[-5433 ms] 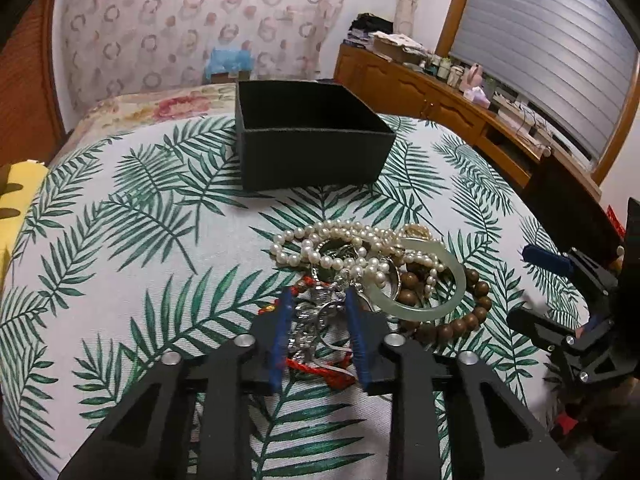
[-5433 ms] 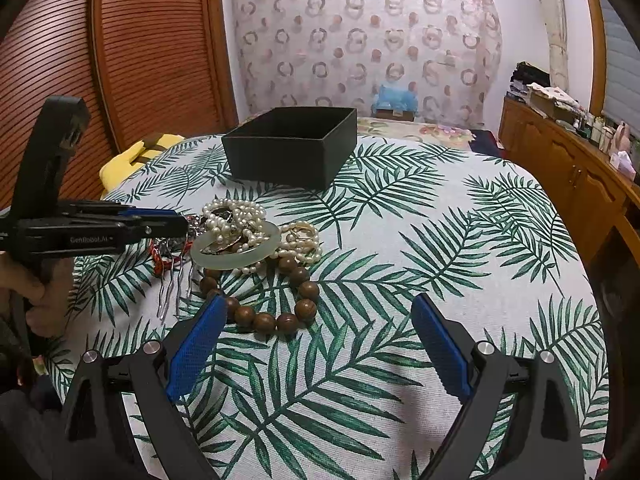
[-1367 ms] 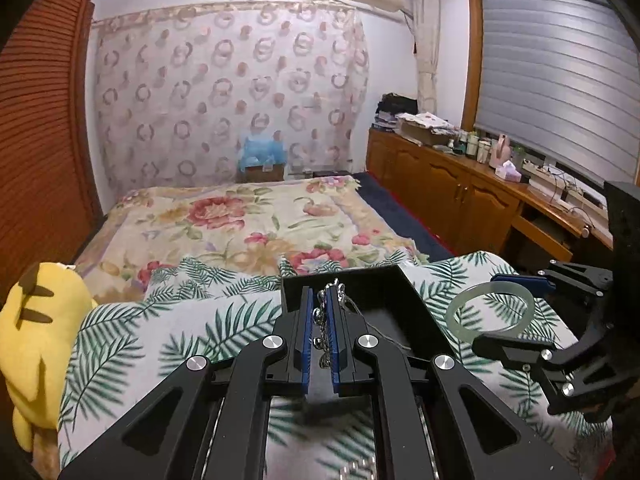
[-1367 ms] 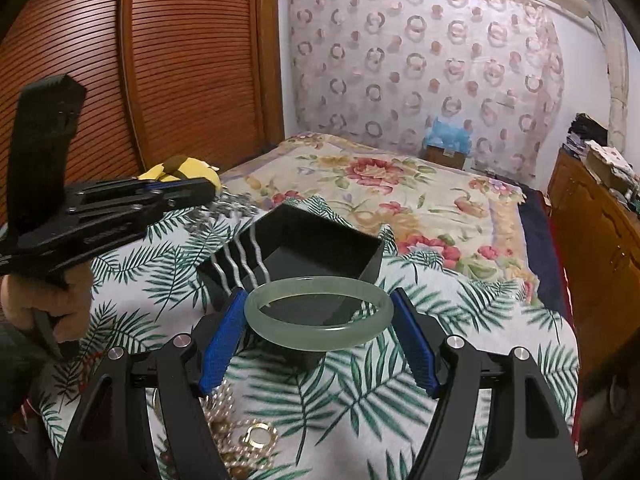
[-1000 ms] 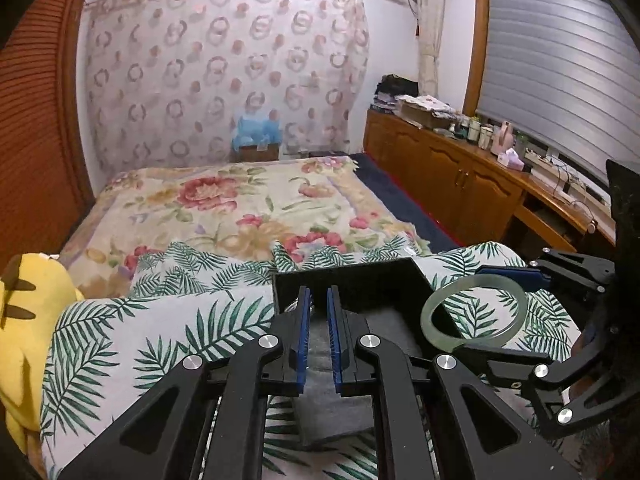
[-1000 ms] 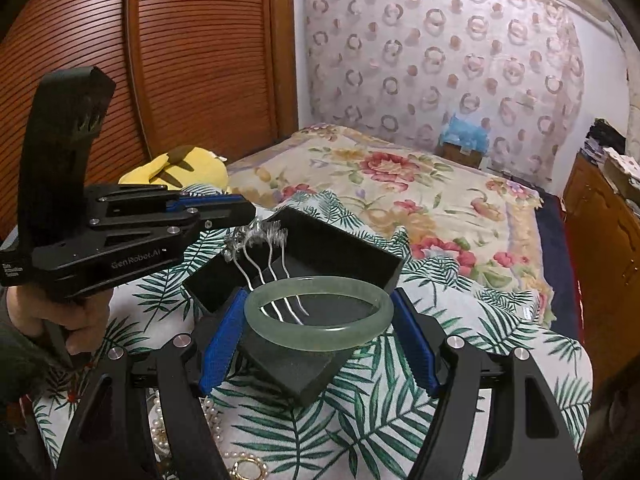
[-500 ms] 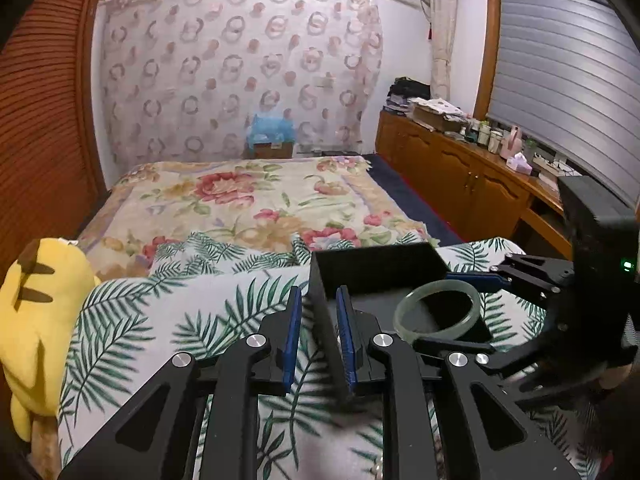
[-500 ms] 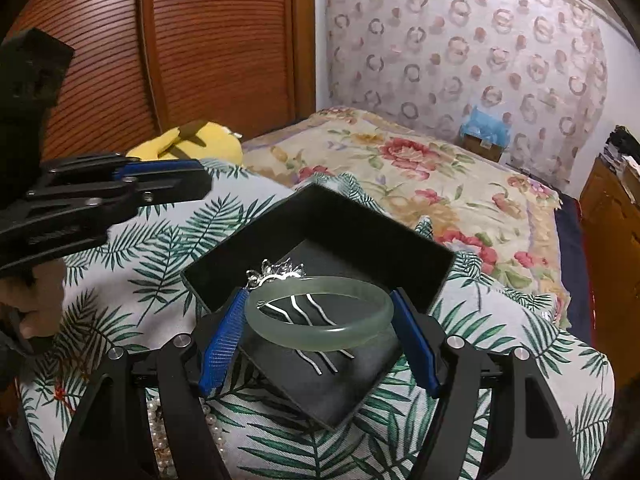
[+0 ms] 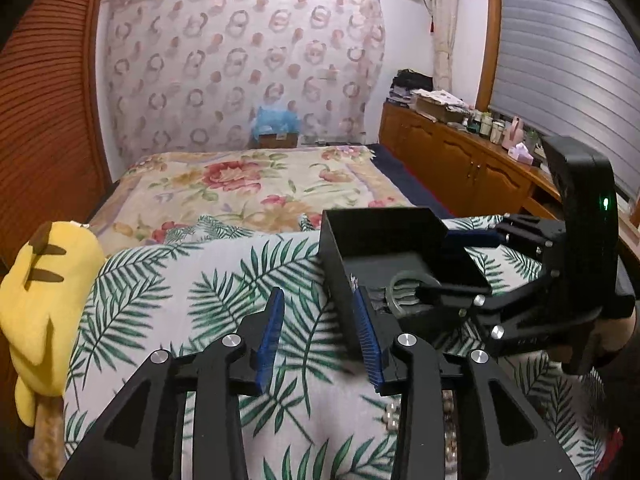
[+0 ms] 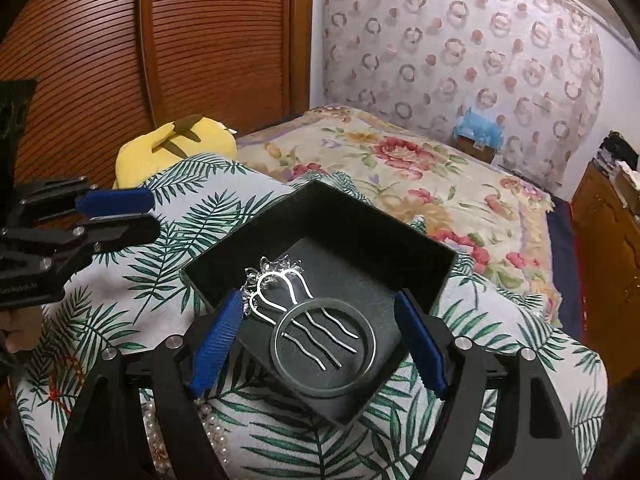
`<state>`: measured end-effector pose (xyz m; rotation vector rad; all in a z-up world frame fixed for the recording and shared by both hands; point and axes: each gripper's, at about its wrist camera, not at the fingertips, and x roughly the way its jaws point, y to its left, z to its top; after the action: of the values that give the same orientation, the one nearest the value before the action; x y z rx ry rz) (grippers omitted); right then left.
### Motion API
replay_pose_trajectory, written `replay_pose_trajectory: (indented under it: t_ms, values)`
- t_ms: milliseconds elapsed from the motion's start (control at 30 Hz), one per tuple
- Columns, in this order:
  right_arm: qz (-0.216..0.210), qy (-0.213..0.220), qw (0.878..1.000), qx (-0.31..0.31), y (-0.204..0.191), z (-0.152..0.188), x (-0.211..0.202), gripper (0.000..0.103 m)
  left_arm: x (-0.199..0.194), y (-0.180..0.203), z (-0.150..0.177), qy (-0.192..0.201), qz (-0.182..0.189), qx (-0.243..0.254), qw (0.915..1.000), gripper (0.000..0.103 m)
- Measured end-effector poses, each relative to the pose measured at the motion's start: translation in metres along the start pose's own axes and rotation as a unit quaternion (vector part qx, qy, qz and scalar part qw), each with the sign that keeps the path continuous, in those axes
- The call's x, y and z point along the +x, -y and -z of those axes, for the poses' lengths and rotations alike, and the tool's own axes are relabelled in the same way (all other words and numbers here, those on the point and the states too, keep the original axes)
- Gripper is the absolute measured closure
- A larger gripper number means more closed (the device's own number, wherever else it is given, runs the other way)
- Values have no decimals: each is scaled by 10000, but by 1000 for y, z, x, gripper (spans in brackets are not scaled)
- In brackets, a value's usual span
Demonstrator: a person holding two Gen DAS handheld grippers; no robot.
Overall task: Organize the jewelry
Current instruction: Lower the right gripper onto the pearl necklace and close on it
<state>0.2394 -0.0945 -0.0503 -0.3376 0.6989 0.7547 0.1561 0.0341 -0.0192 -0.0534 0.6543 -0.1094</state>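
The black box sits open on the palm-leaf cloth. On its floor lies a silver hair comb, and the pale green jade bangle rests flat across the comb's prongs. My right gripper hangs over the box's near corner. Its jaws are opening, and the blue pads stand clear of the bangle on both sides. My left gripper is left of the box, jaws opening with nothing between them. It shows at the left edge as the left gripper. In the left wrist view the right gripper partly covers the bangle.
A pearl necklace and a red cord bracelet lie on the cloth in front of the box. A yellow plush toy sits at the cloth's left edge. A bed with a floral blanket lies beyond, and wooden cabinets line the right.
The comb dropped from my left gripper into the box, and that gripper moved left and opened. My right gripper let the bangle go, so it now lies on the comb.
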Motion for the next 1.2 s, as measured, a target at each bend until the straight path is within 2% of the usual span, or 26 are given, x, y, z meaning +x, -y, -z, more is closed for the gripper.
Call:
replay_pose_trajectory:
  t_ms: [267, 367, 500, 567, 667, 800, 1200]
  values:
    - [65, 218, 9993, 295, -6, 24, -41, 23, -20, 5, 24, -79, 56, 103, 9999, 50]
    - [103, 175, 9992, 344, -11, 38, -51, 29, -24, 9, 34, -109, 113, 135, 9998, 40]
    - [163, 63, 9988, 449, -15, 58, -60, 41, -32, 15, 45, -99, 166, 194, 9996, 22]
    - [162, 26, 9985, 514, -16, 67, -63, 44, -36, 18, 50, -105, 182, 212, 9996, 18]
    - [145, -19, 9983, 572, -21, 78, -67, 53, -41, 21, 57, -123, 208, 213, 9995, 16]
    - [58, -59, 9980, 633, -30, 90, -71, 60, -48, 22, 67, -102, 216, 213, 9995, 13]
    - [-134, -240, 9978, 606, -57, 112, -74, 61, -67, 30, 81, -64, 206, 254, 9994, 13]
